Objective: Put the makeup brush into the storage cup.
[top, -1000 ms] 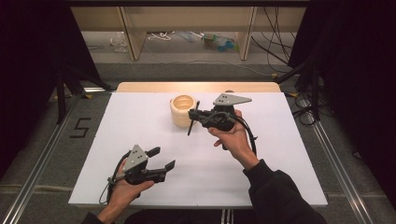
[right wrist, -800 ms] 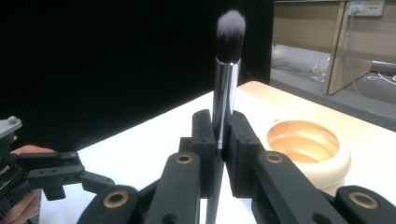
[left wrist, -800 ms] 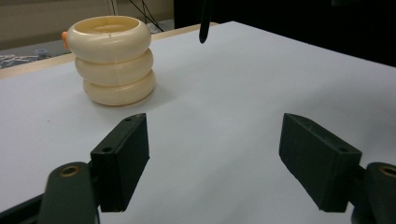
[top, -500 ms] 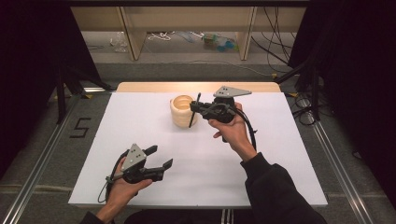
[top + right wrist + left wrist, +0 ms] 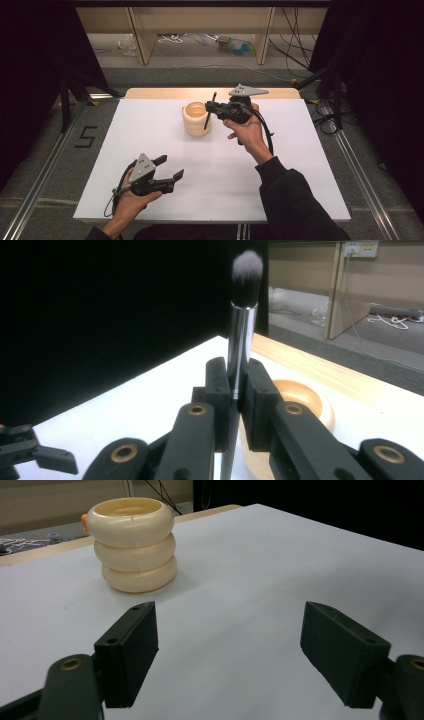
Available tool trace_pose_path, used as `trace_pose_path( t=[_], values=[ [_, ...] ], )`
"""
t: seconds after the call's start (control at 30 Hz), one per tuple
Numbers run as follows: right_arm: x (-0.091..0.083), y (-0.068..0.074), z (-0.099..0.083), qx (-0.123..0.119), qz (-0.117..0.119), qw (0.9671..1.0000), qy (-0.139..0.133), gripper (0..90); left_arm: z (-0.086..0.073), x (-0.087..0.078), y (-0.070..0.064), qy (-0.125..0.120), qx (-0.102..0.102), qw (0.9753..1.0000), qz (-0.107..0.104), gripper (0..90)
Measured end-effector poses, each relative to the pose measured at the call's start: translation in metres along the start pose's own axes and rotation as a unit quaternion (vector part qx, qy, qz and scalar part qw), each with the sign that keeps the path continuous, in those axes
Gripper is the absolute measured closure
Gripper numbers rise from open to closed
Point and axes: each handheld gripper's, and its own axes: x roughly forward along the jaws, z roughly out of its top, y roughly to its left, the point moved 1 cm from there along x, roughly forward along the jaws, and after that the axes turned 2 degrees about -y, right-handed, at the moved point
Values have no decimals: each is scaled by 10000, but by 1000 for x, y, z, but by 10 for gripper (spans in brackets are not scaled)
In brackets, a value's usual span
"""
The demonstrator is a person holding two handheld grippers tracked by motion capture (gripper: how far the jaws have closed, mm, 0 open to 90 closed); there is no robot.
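Brush [image 5: 242, 325] is standing nearly upright in the right gripper [image 5: 216, 108], whose jaws are clamping its silver ferrule, bristles pointing up. In the high view it is hanging just above and beside the cream ribbed holder [image 5: 196, 118] at the far middle of the white table [image 5: 300, 165], tip overlapping the holder's right rim. Left gripper [image 5: 169, 168] is resting at the near left, well apart, jaws spread wide and gripping nothing.

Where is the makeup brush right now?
The makeup brush is clamped upright in the right gripper, bristles up, just right of the cream ringed holder at the far middle of the white table in the high view.
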Motion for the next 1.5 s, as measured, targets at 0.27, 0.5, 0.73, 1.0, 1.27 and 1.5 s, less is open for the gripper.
trace_pose_path(
  t=[0.27, 0.5, 0.73, 1.0, 1.27, 1.5],
  values=[
    [7, -8, 8, -13, -73, 10000, -7, 838, 0, 0, 5, 0, 78, 9999, 93, 222],
    [15, -12, 16, 58, -100, 9999, -53, 838, -1, 1, 7, -21, 34, 9999, 117, 216],
    [26, -19, 22, 15, -194, 9998, -28, 838, -1, -1, 13, -22, 126, 9997, 200, 214],
    [35, -25, 27, 90, -298, 9995, -60, 838, -1, -1, 19, -63, 143, 9995, 258, 214],
    [45, -33, 24, 160, -416, 9990, 66, 838, -1, -3, 22, -74, 147, 9995, 263, 210],
    [52, -38, 25, 191, -502, 9985, 133, 838, -1, -4, 25, -86, 142, 9995, 254, 208]
  ],
)
